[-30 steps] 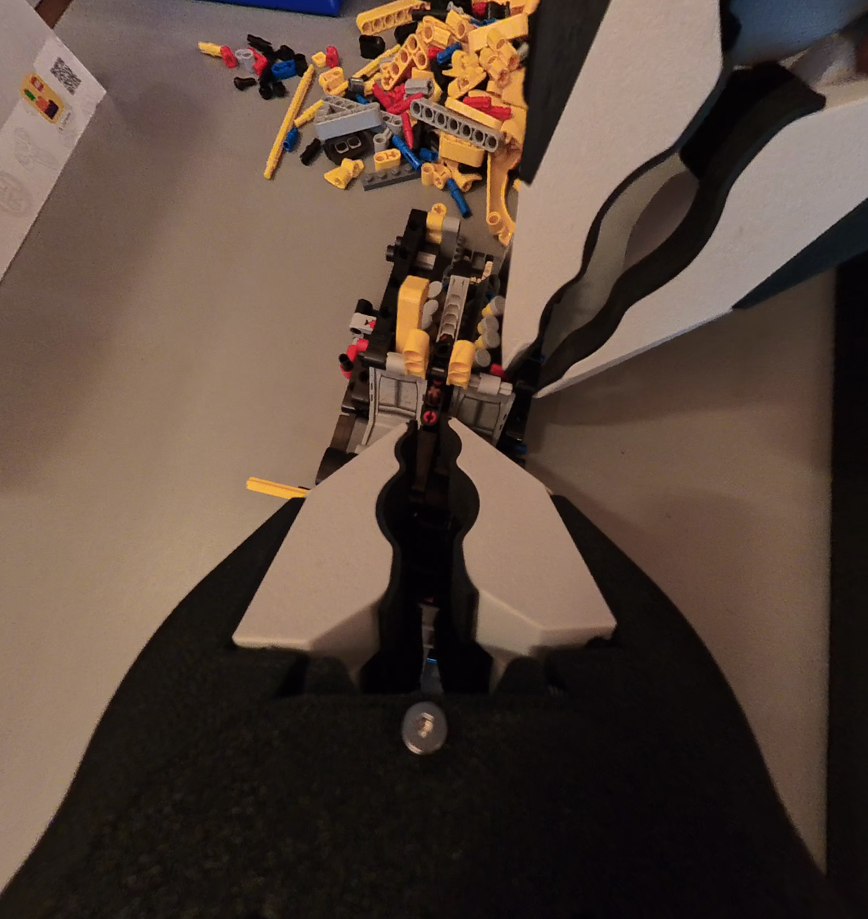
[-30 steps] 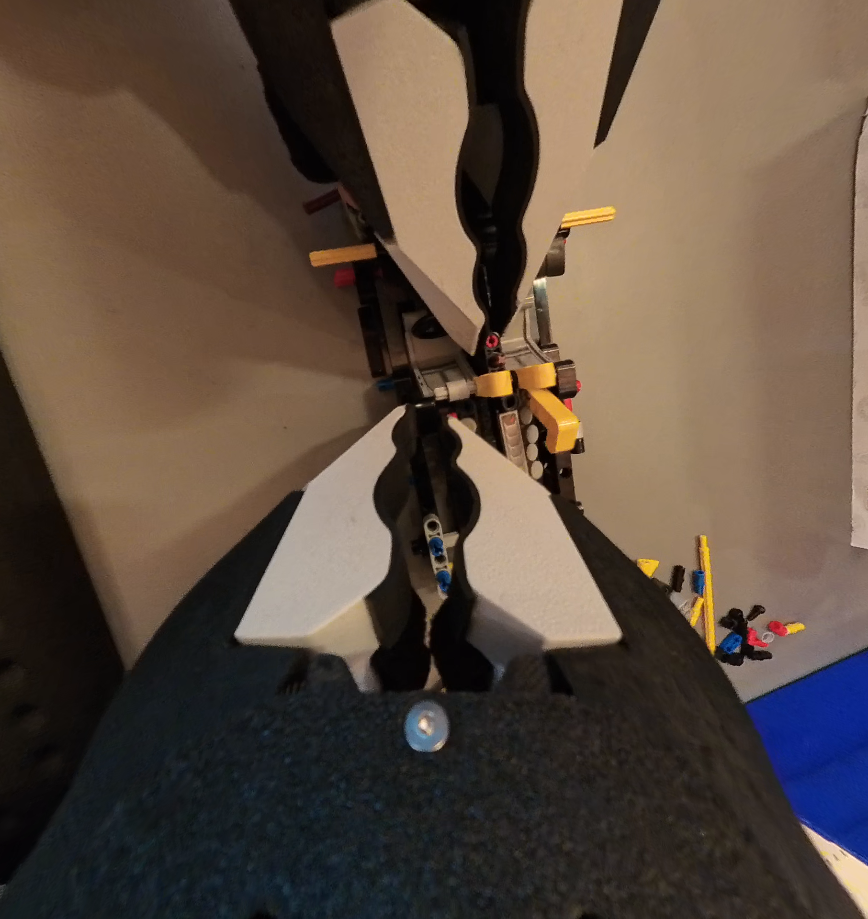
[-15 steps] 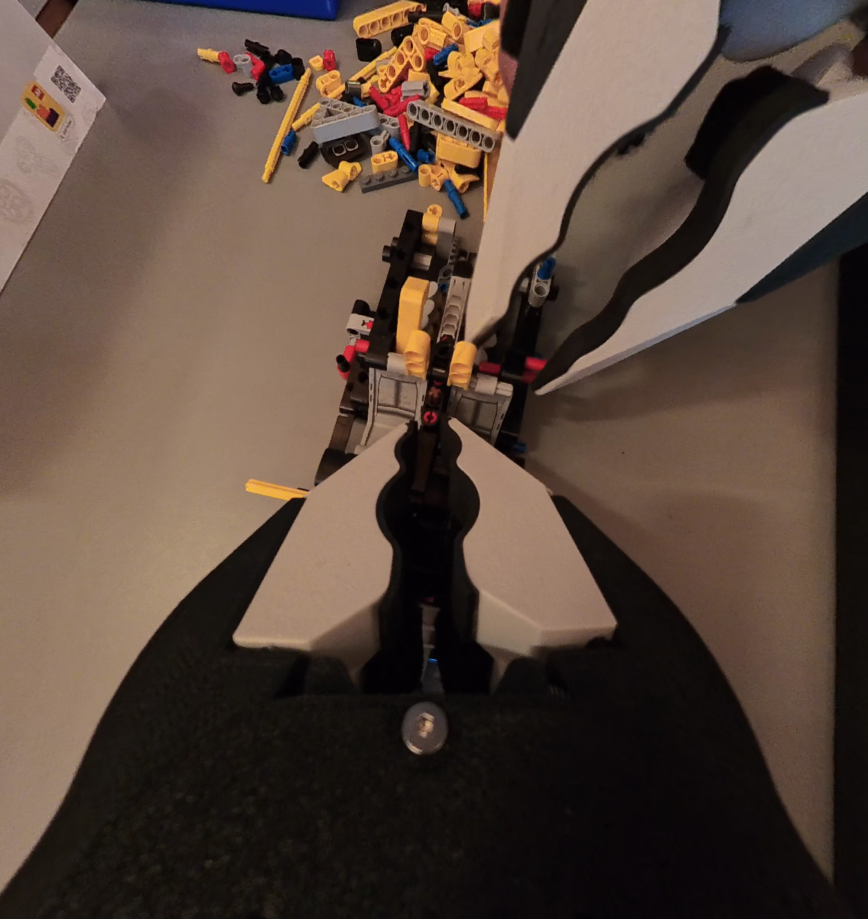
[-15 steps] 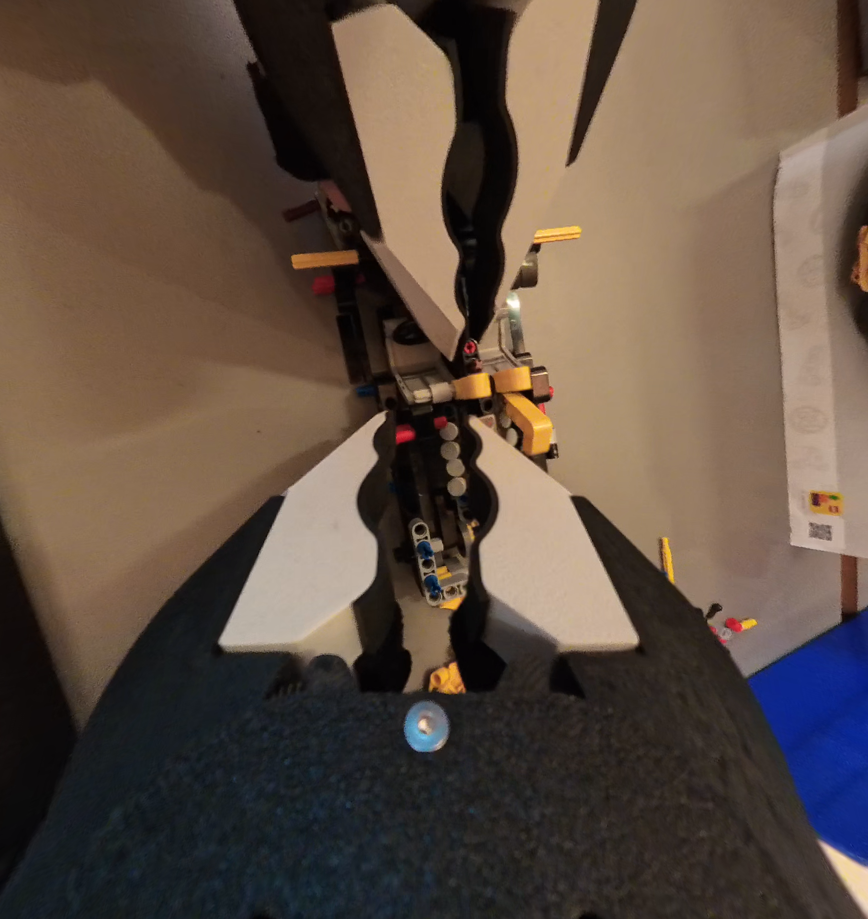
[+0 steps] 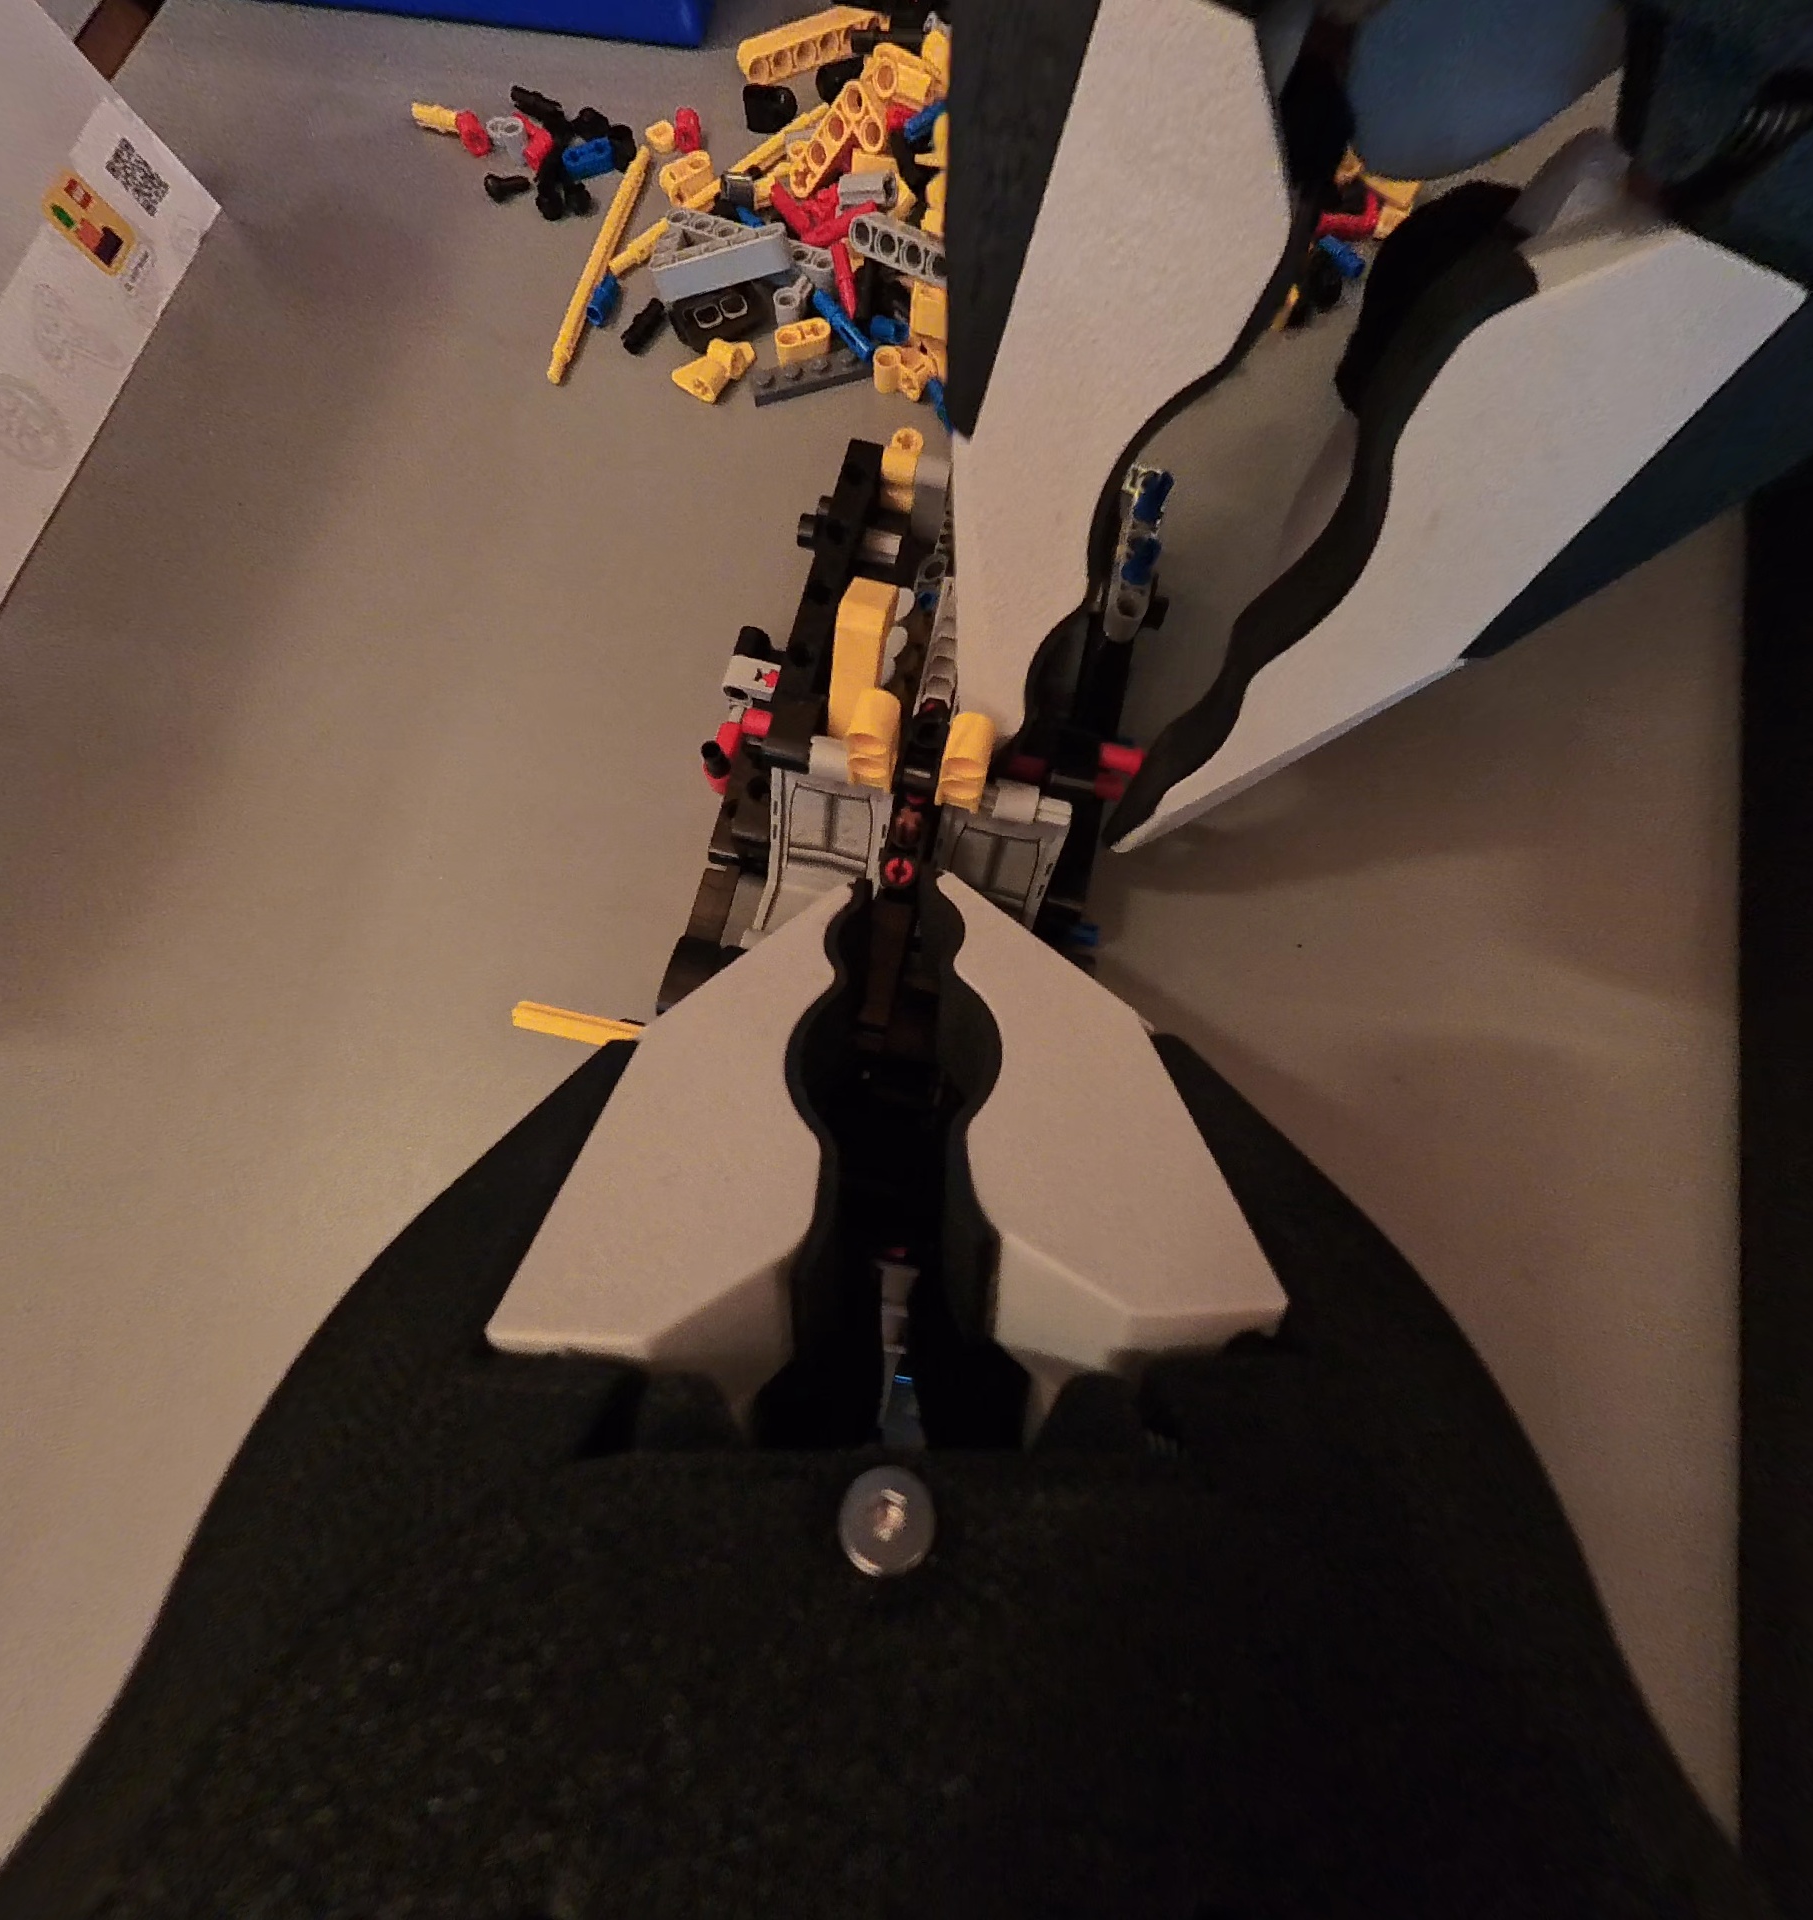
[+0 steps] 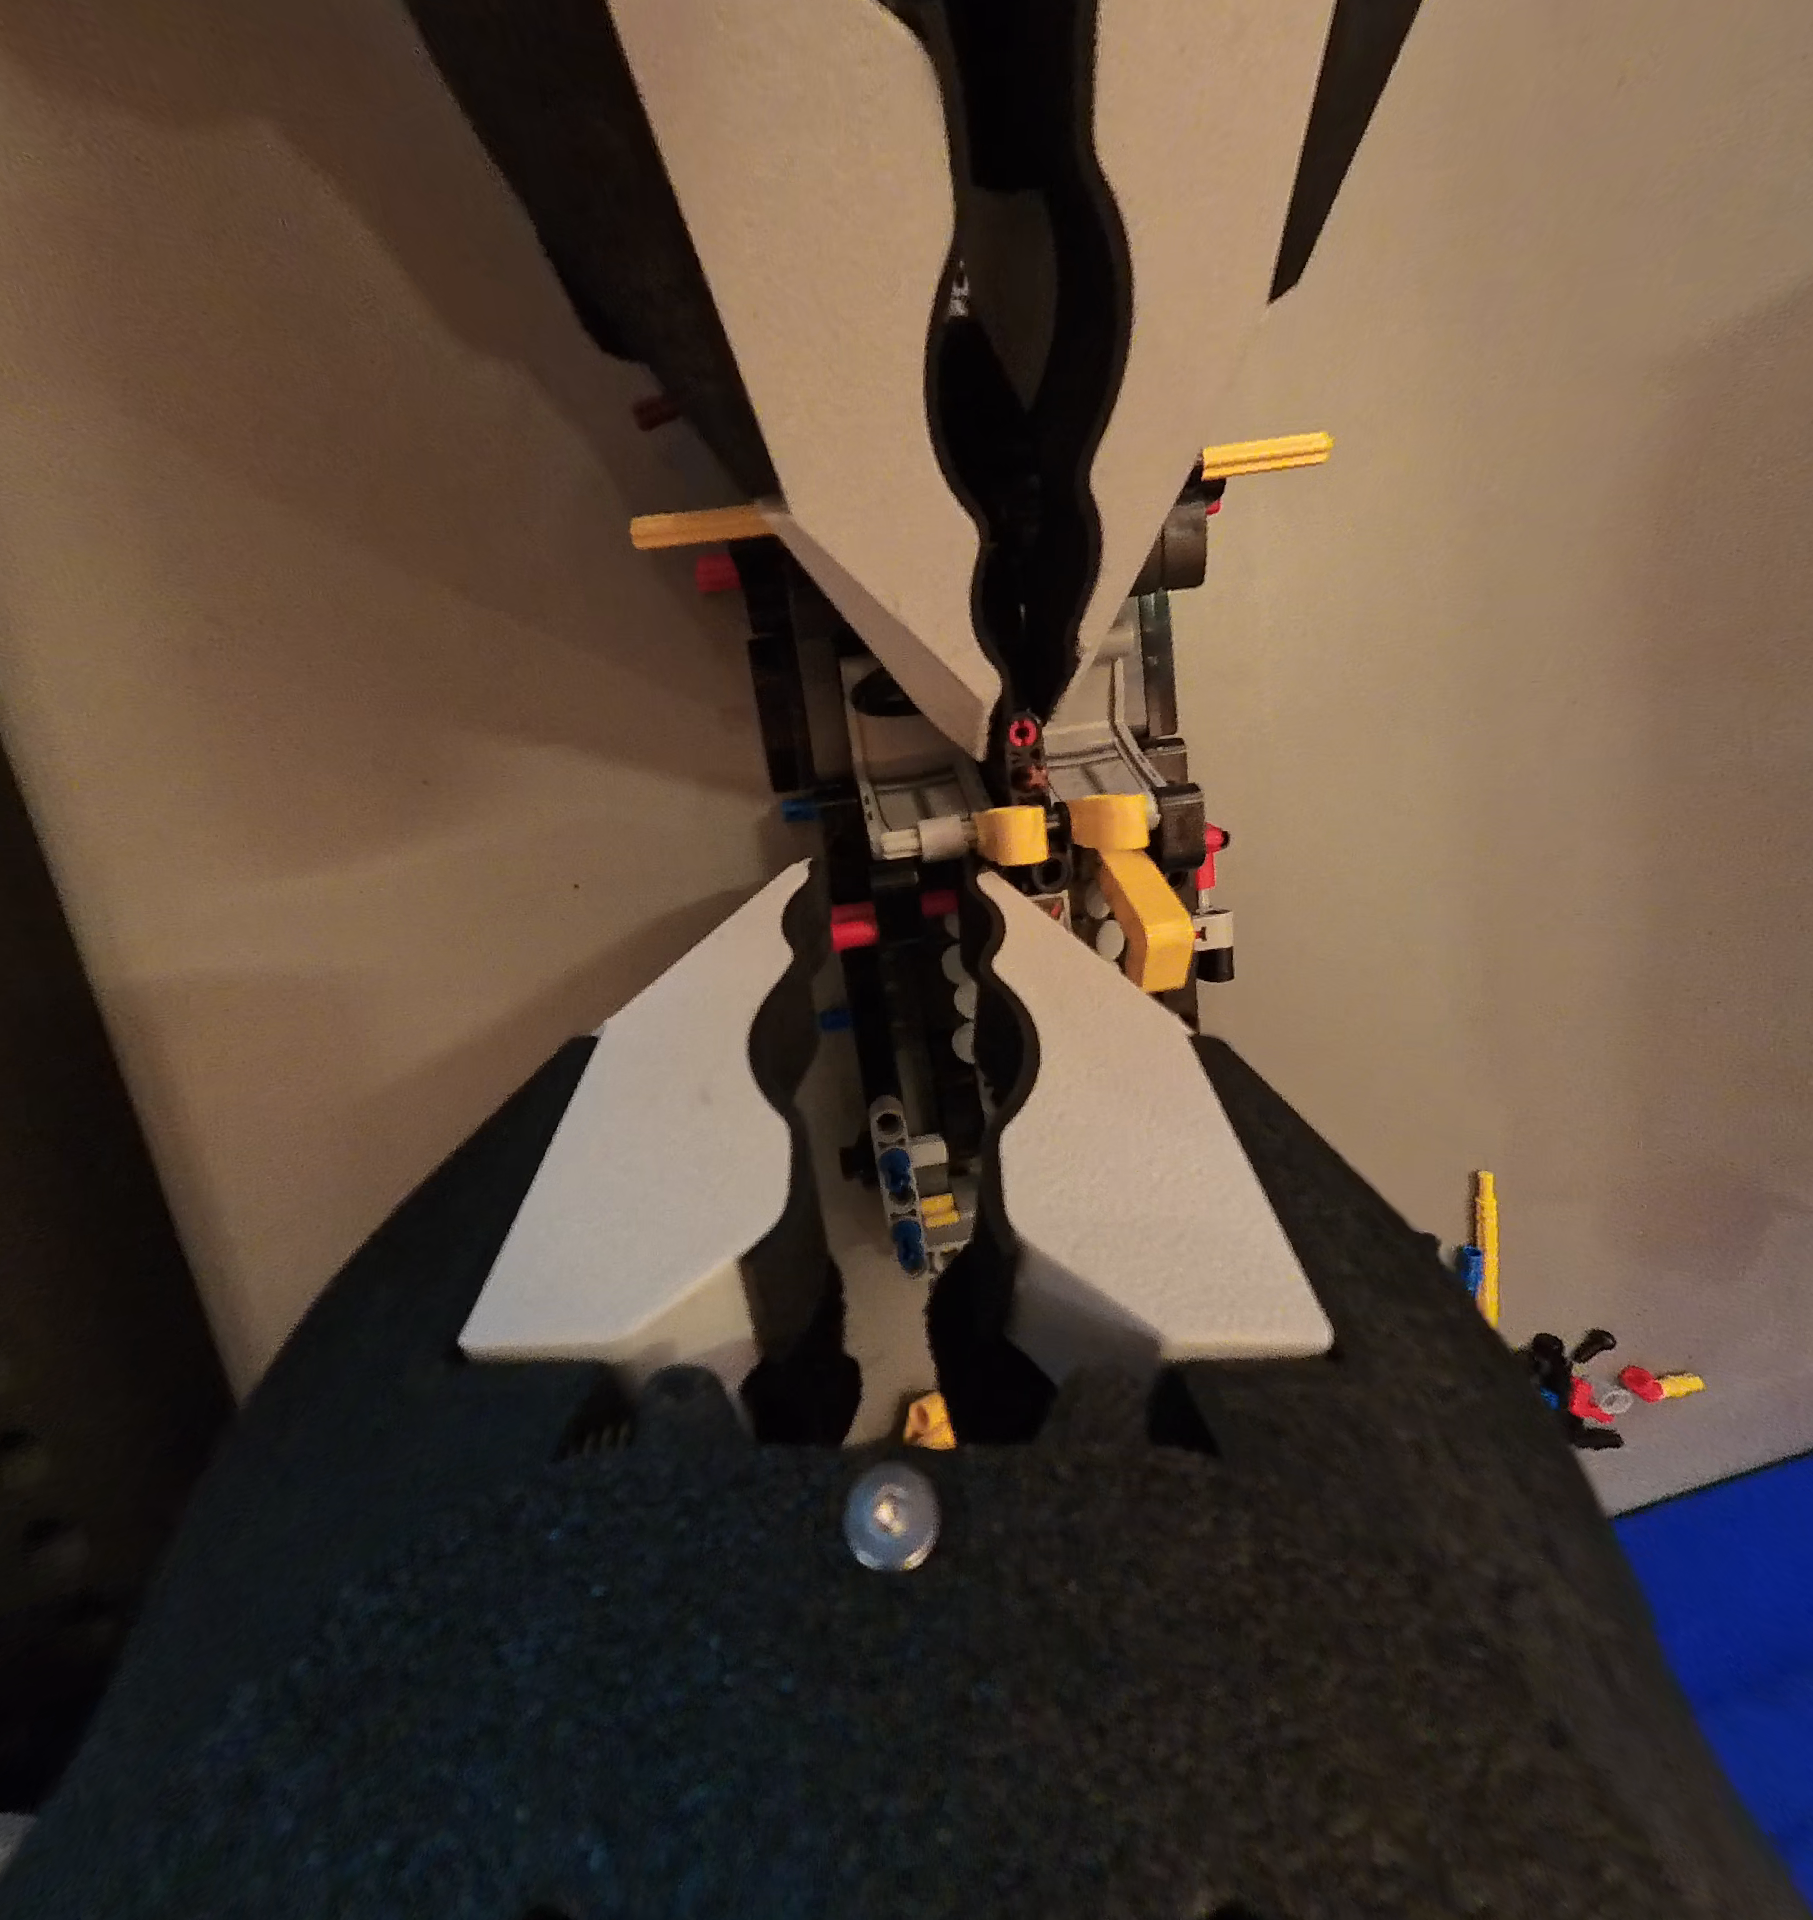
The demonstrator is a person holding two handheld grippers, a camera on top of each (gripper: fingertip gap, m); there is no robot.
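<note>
A black, yellow and grey brick-built model lies on the grey table. My left gripper is shut on the model's black centre beam at the near end. It also shows in the right wrist view, coming in from the top. My right gripper is open, and its fingers straddle the model's black side beam. A small grey beam with blue pins sits on the model between the fingers, which do not touch it. In the left wrist view the right gripper comes in from the upper right.
A pile of loose yellow, red, blue and black pieces lies beyond the model. A white printed sheet is at the left. A blue bin and a few small pieces lie at the right wrist view's right. Both grippers' tips are close together, under 4 cm apart.
My right gripper has opened and let go of the small grey beam with blue pins, which stays on the model. My left gripper has stayed shut on the model.
</note>
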